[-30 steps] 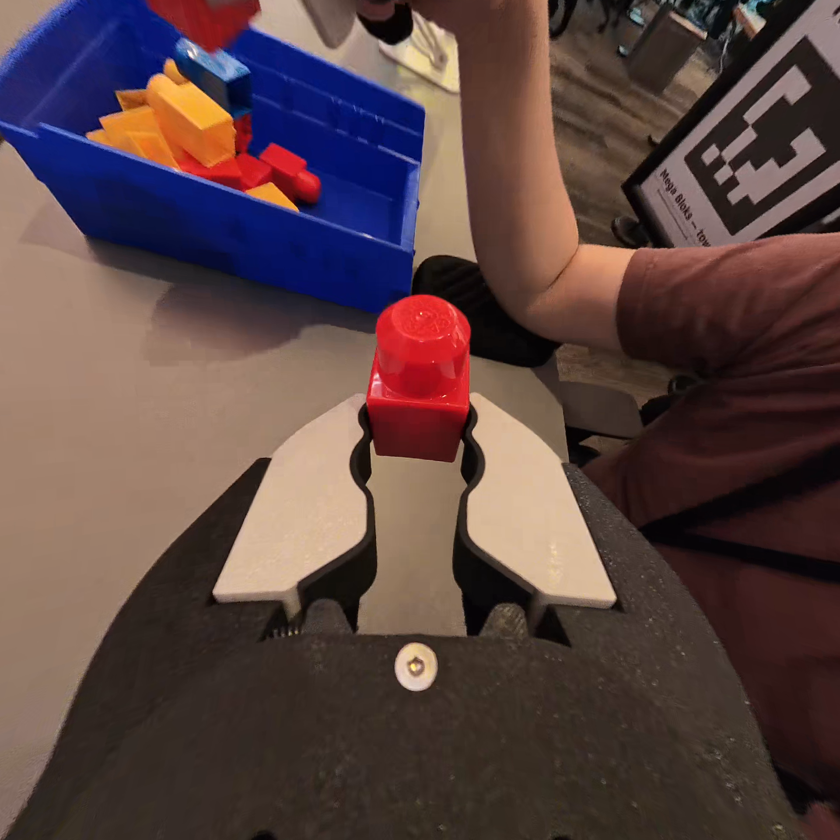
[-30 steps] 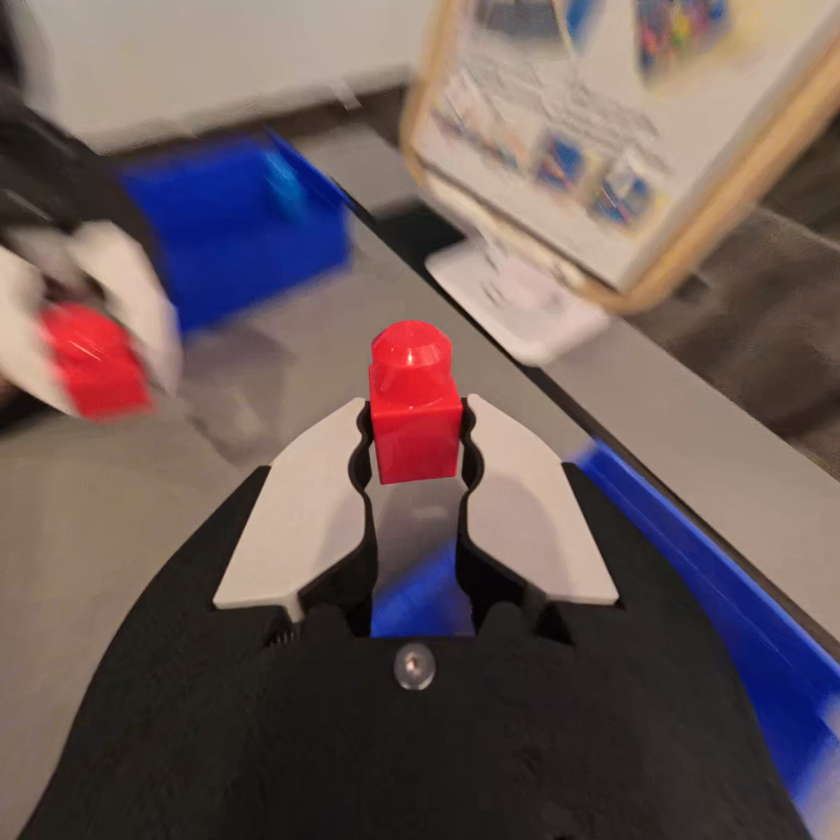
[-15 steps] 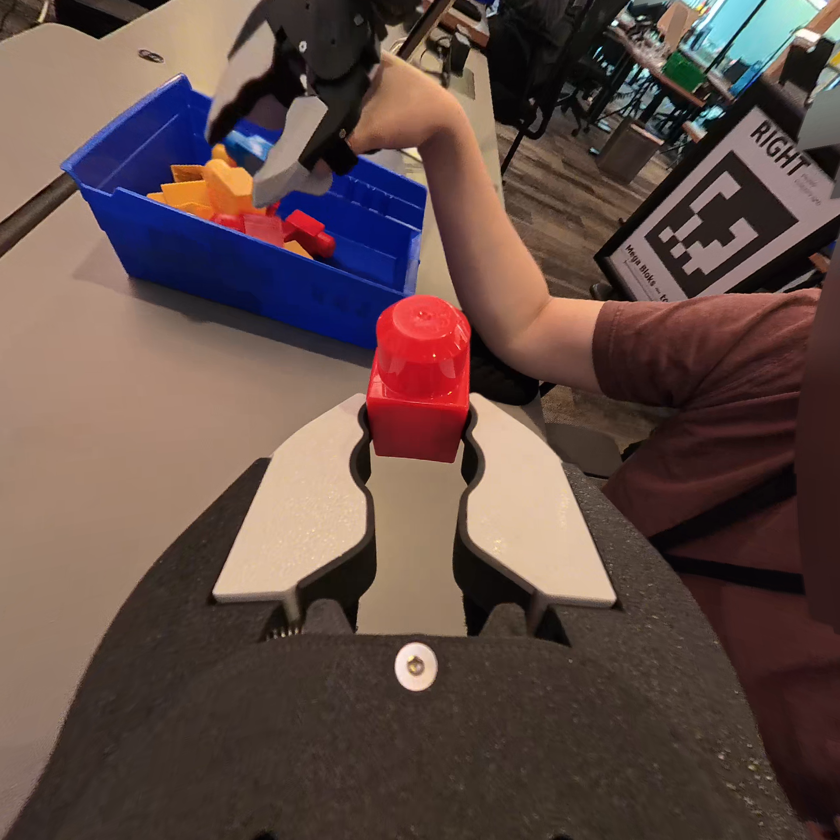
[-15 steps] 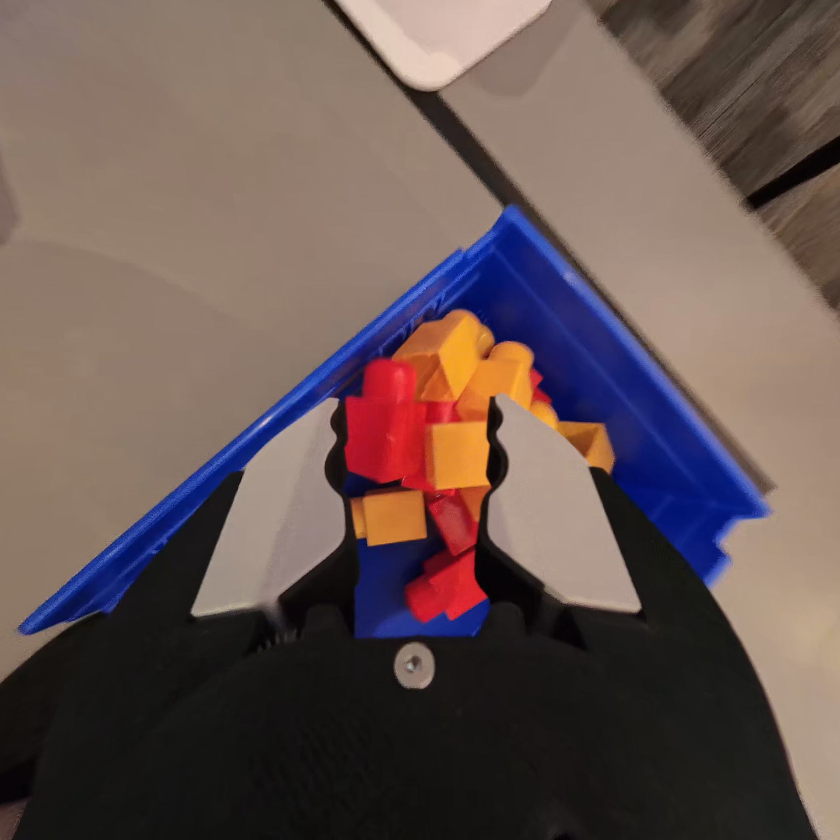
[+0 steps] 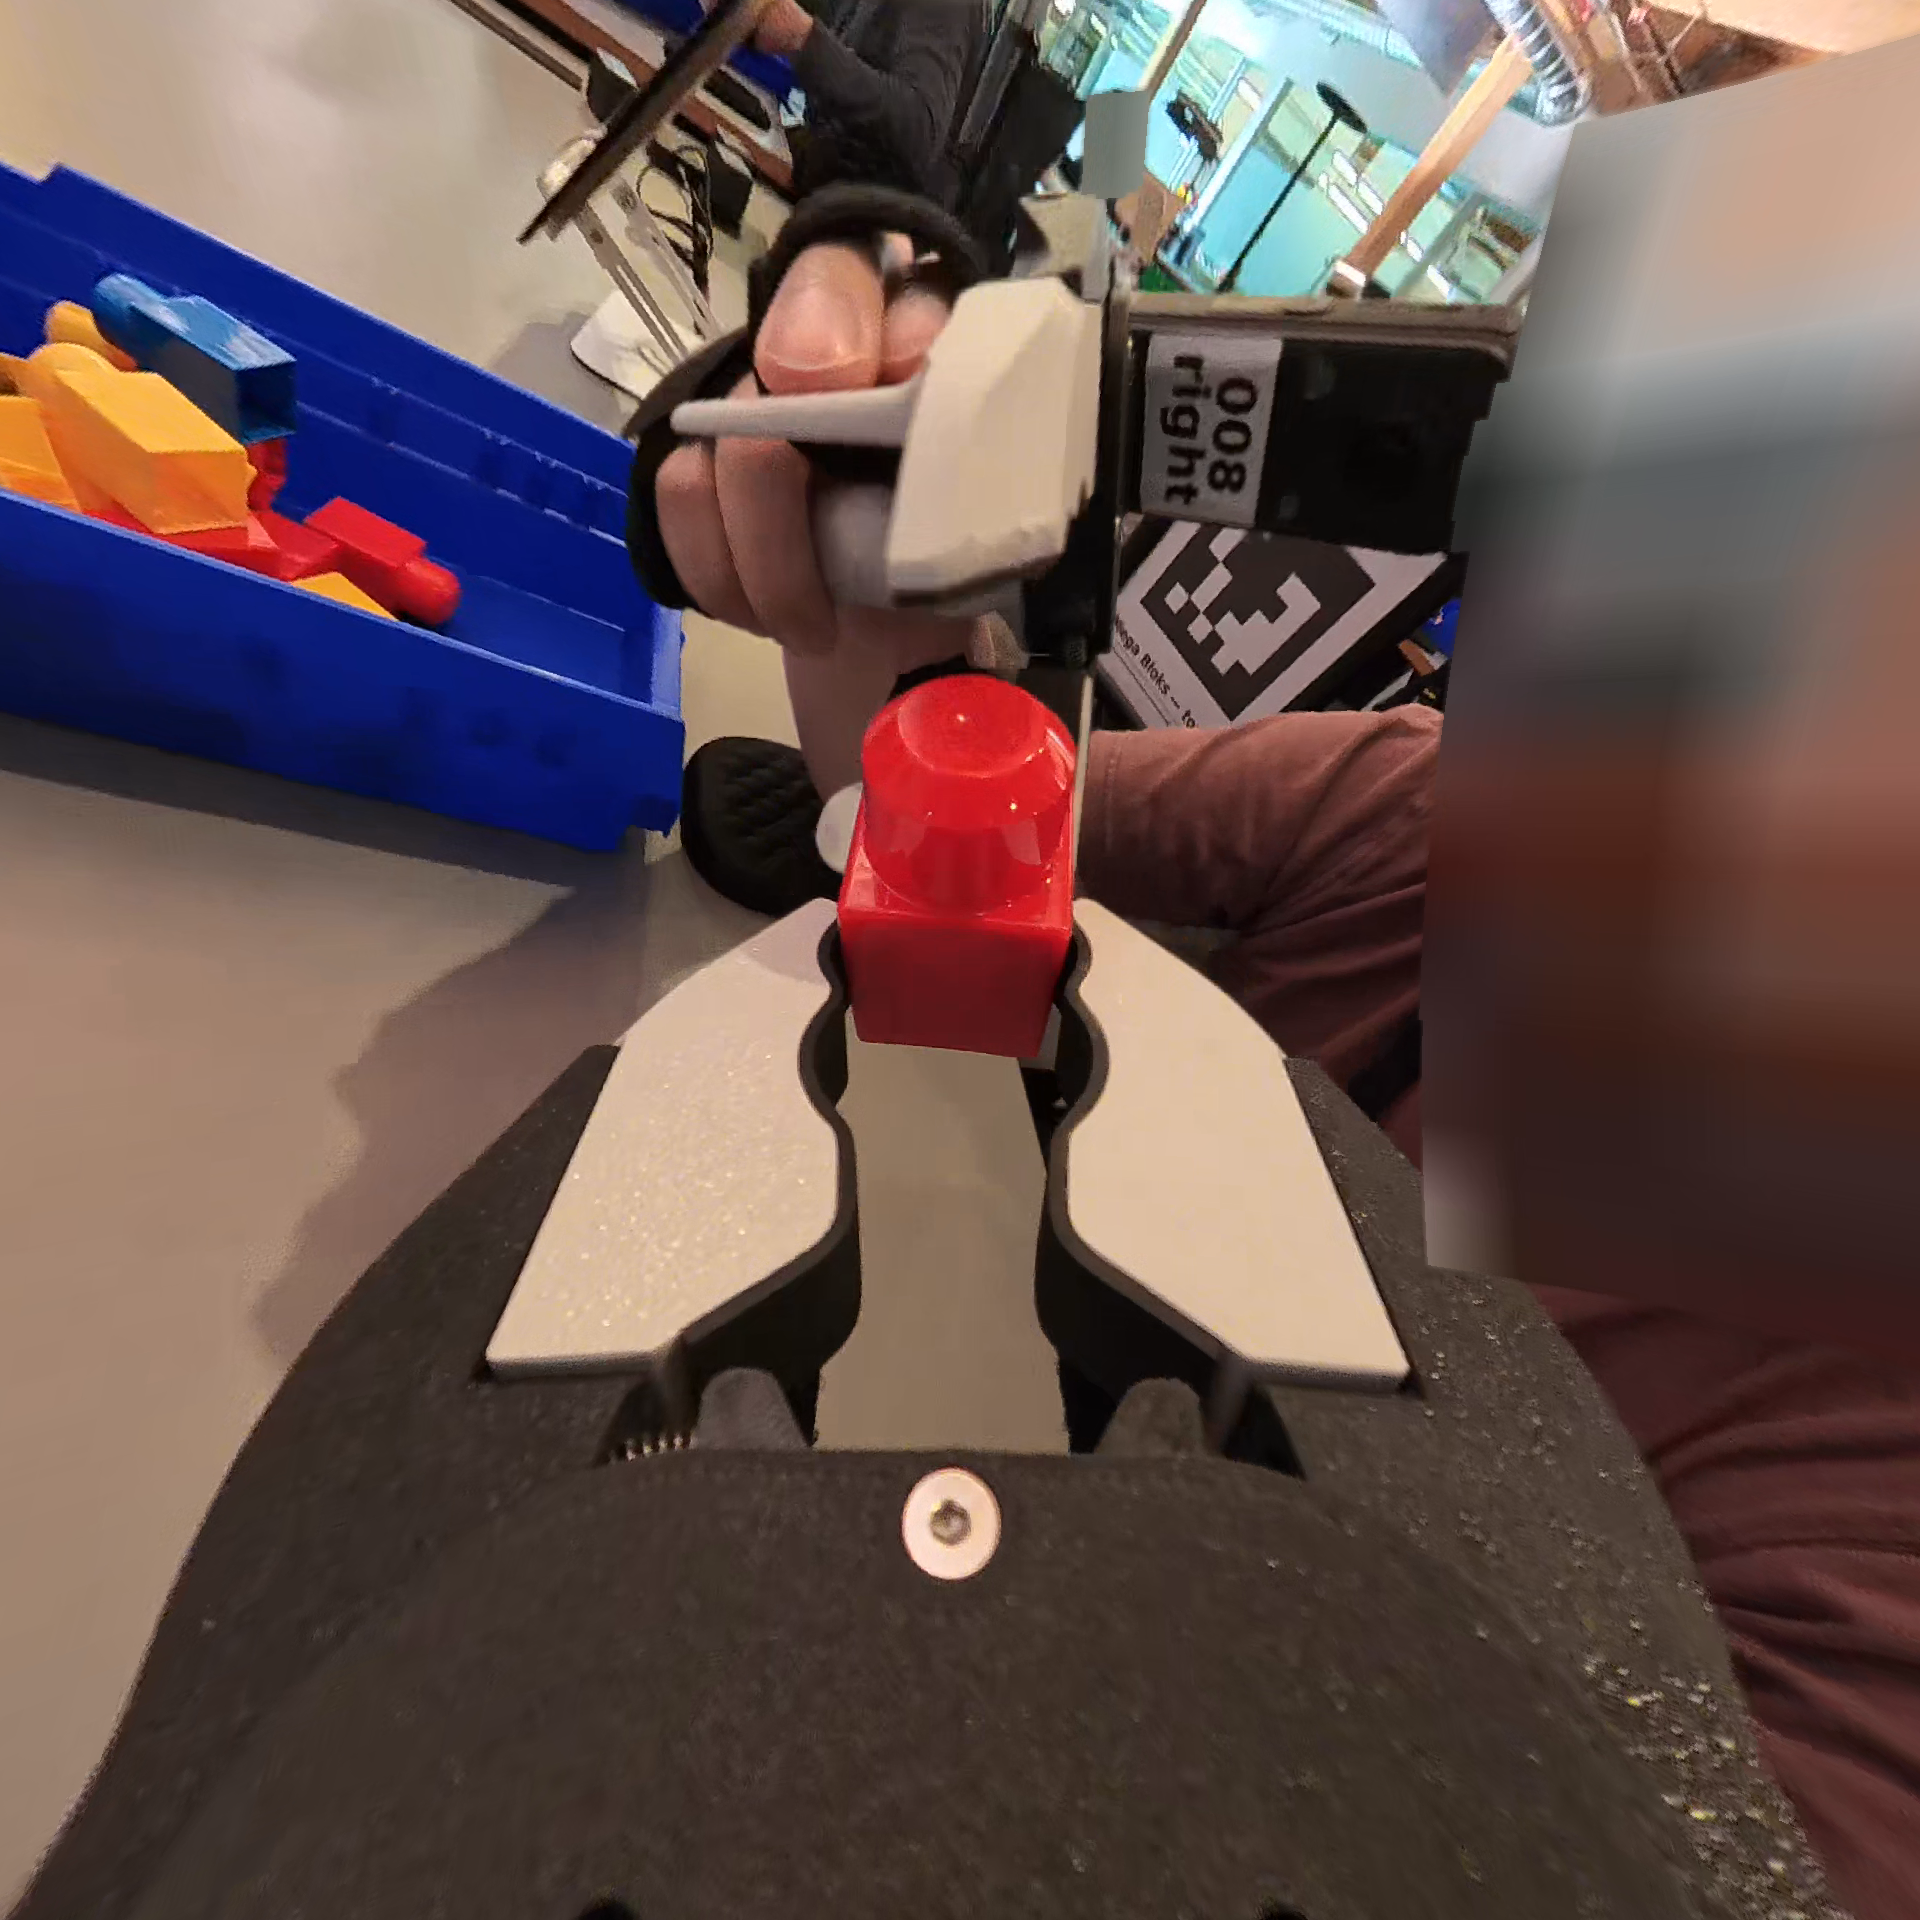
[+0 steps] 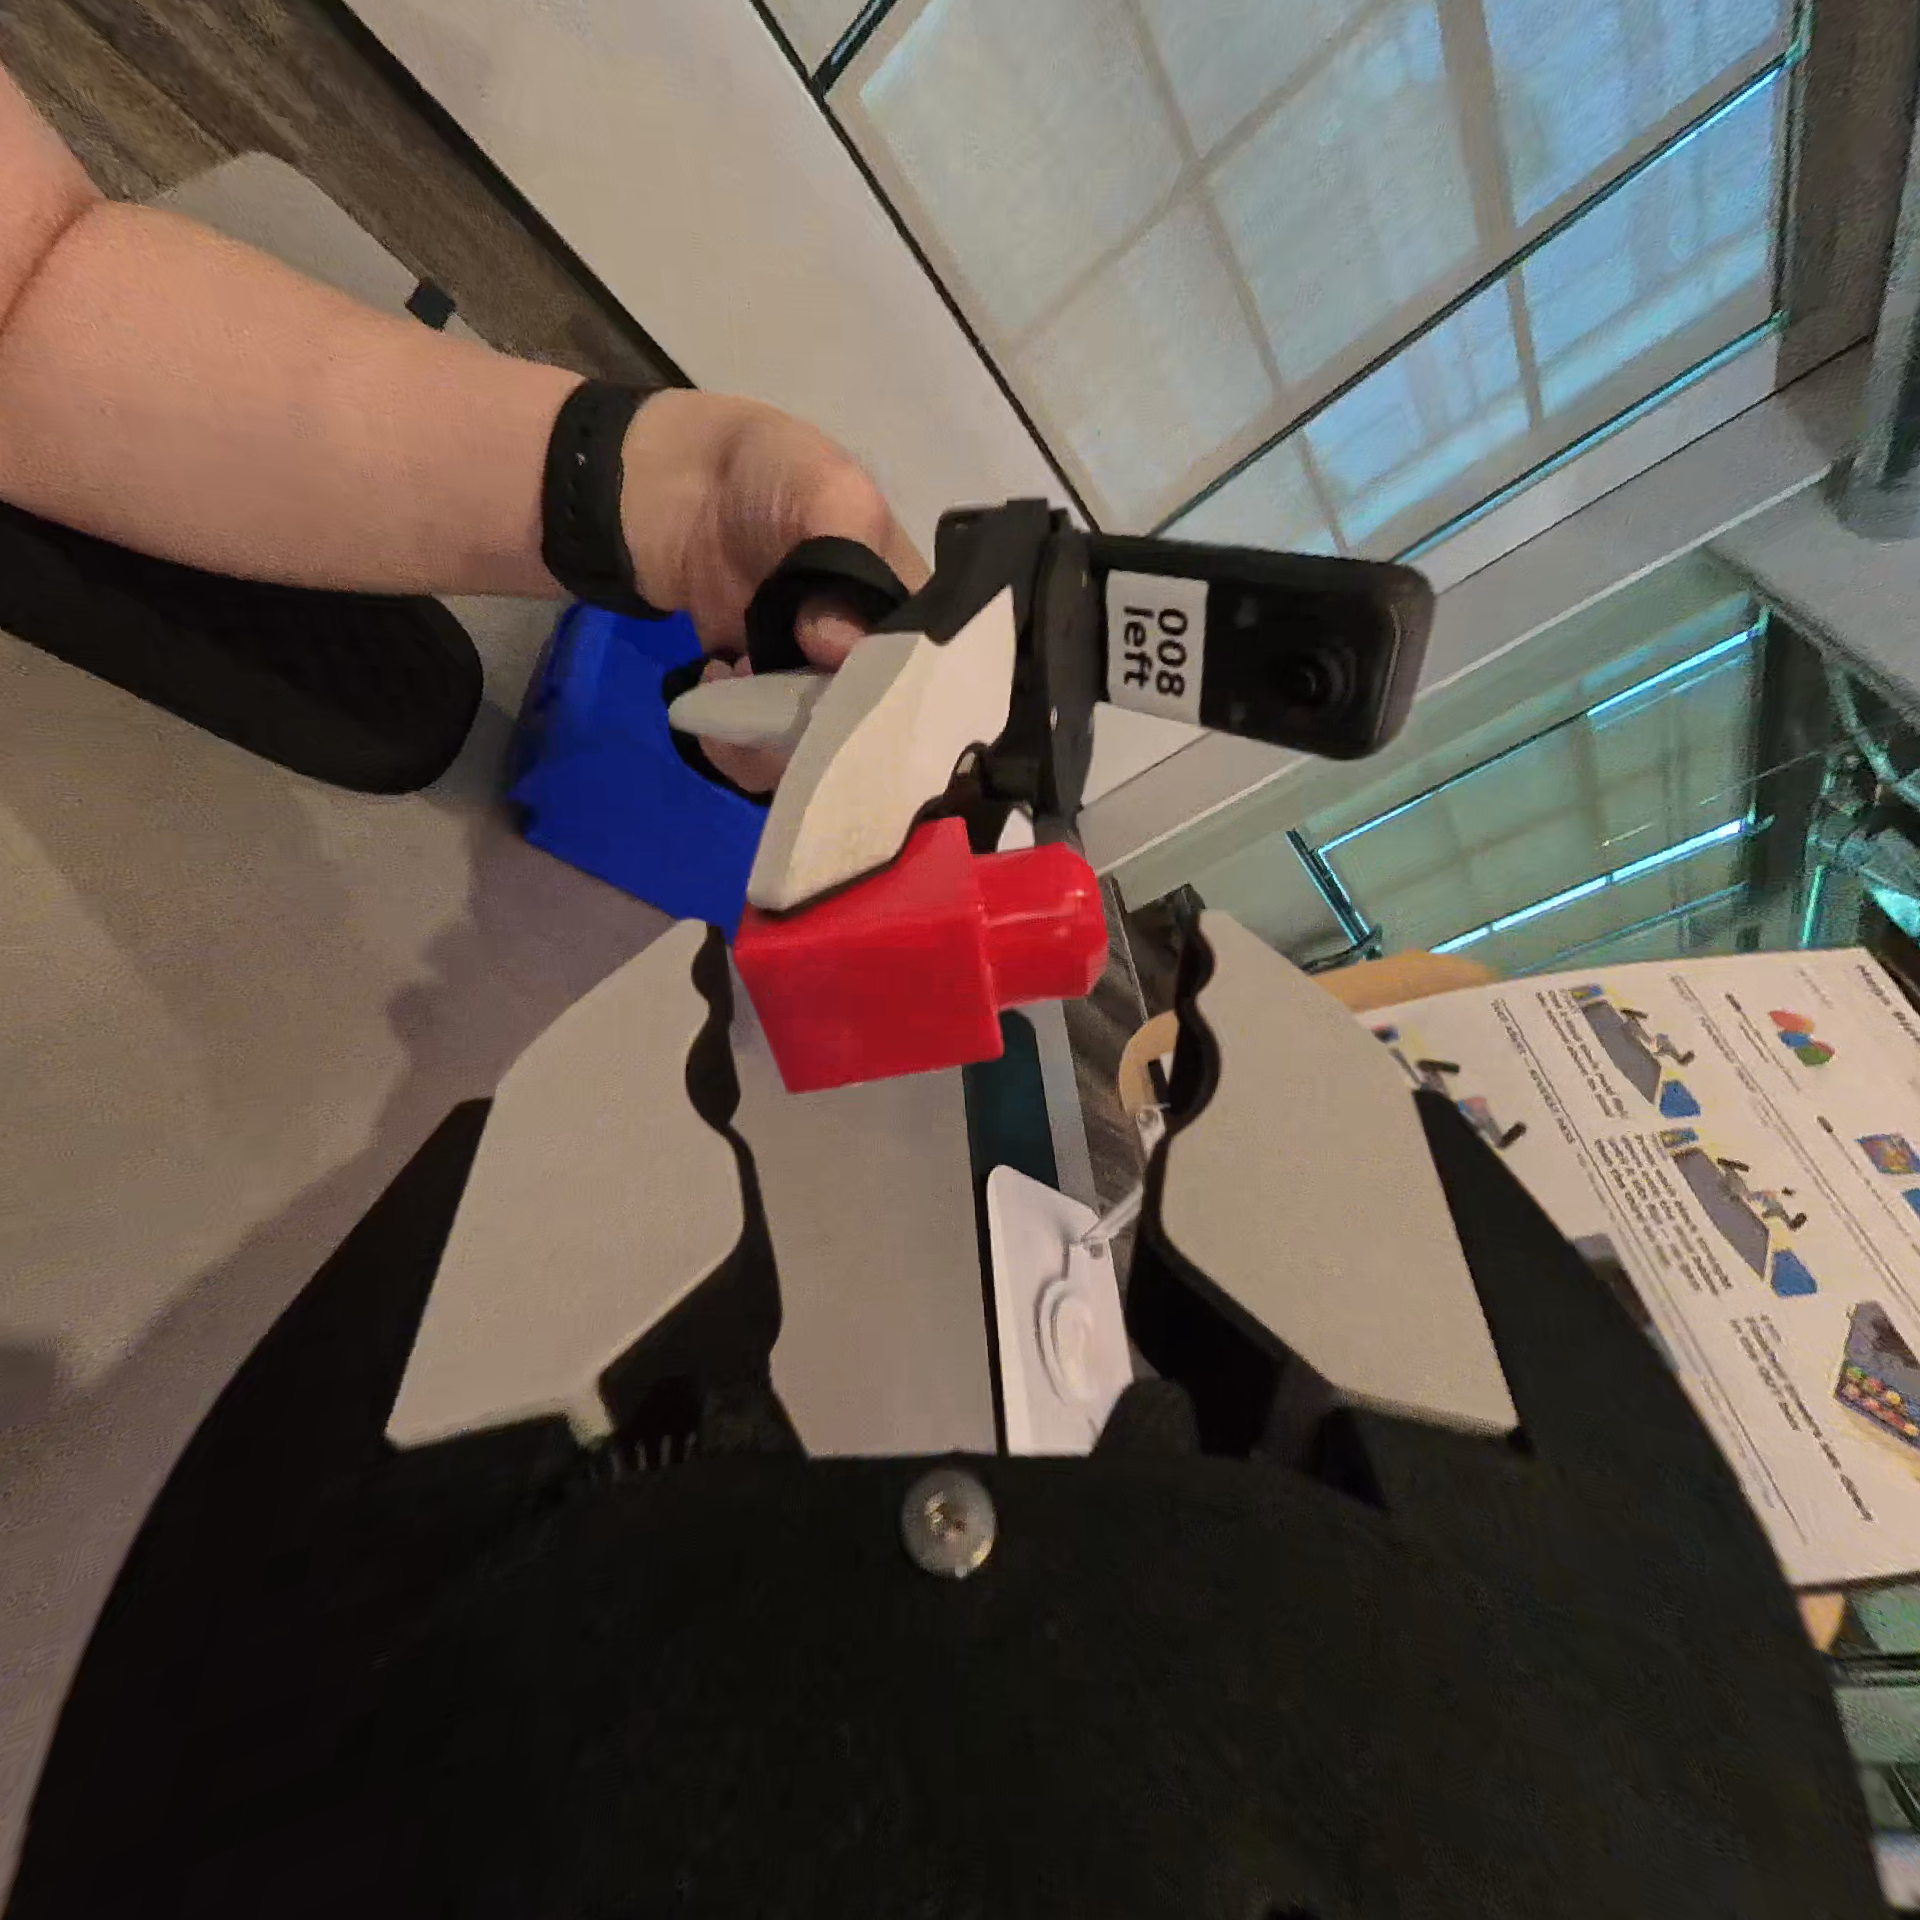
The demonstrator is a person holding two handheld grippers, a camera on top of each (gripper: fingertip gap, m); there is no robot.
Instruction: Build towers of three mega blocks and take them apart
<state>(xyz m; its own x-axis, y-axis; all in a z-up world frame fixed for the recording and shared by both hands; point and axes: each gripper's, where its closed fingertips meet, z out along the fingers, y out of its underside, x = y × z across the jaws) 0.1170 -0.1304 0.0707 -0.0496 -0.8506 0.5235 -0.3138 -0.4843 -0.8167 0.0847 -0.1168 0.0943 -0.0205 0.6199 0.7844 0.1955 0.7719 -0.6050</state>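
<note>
A grey table (image 5: pixel 208 1091) fills the lower left. At one o'clock in the right wrist view, large paned windows (image 6: pixel 1351 260) admit cool daylight beside a pale wall (image 6: pixel 727 156). Toward twelve o'clock in the left wrist view lies what may be wood flooring, too blurred to confirm.

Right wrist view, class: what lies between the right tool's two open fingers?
The red block, clamped by the left tool, sits between the right tool's spread fingers; a clear gap remains on its stud side.

We seem to be in an open office or lab: grey table (image 5: pixel 208 1039), tall glass partitions (image 6: pixel 1351 260), further desks (image 5: pixel 665 94) behind (somewhat blurred).
</note>
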